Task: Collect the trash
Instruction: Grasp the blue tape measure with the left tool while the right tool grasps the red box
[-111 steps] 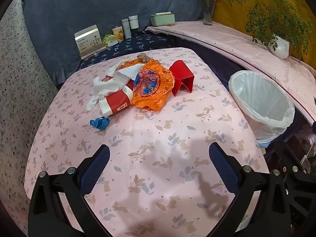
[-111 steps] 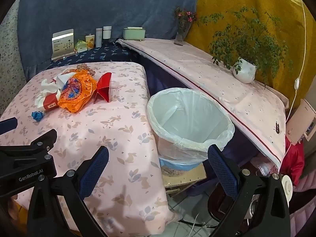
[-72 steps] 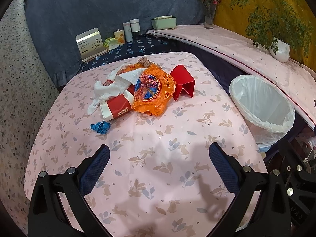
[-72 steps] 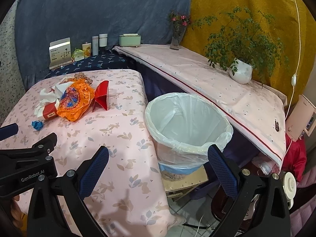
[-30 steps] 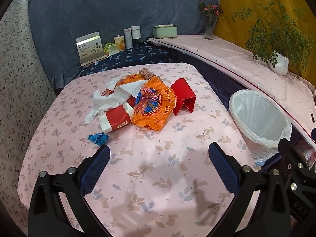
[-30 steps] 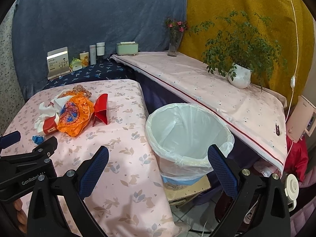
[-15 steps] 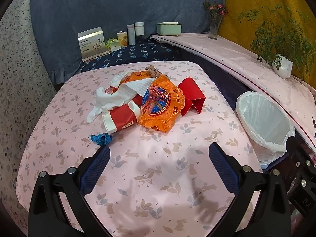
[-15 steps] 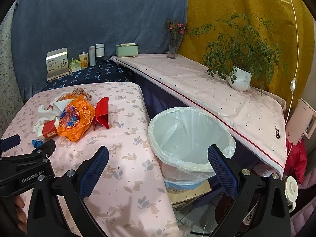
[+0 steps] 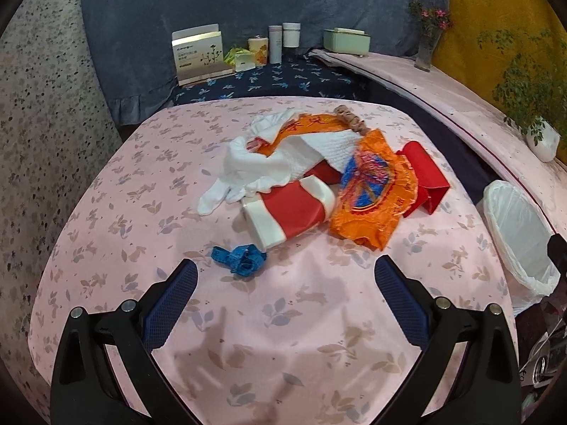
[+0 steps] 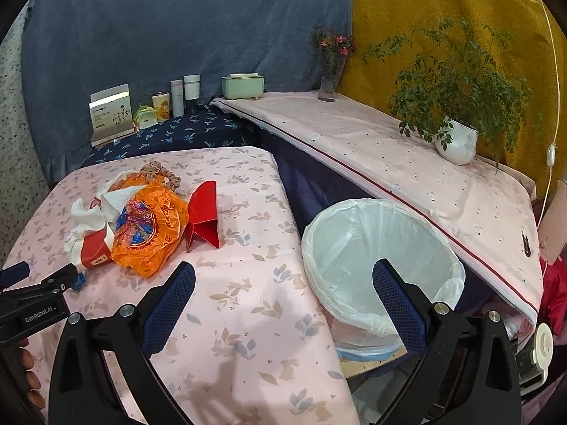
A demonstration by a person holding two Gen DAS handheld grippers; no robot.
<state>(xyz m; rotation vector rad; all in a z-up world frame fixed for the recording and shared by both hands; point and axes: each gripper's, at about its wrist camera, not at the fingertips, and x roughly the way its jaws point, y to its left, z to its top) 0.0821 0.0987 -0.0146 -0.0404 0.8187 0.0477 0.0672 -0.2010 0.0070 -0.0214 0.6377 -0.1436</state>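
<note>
Ahead of both pairs of tongs we see the bench with its pink rabbit-and-leaf cloth; its near edge is cut off below our left tongs, whose blue-padded fingers stand wide apart with nothing between them. Our right tongs are likewise spread and hold nothing. Behind their right finger stands the round bin lined with a white plastic bag, off the bench's right edge; that finger covers part of its near rim. From the left tongs' view only a slice of the bin shows at far right.

The trash lies in one heap straight ahead of the left tongs, on the middle of the bench. Largest is the crinkled orange plastic wrapper with a blue round print, overlapping its neighbours. To its right a folded red paper carton is partly tucked behind it. To its left are a red packet with white ends and crumpled white tissue paper, piled so that we cannot tell where one sheet ends. A brownish knobbly piece sits at the heap's far end, too small to identify. Nearest, just beyond the left tongs' left finger, lies a small crumpled blue scrap, apart from the heap.
</note>
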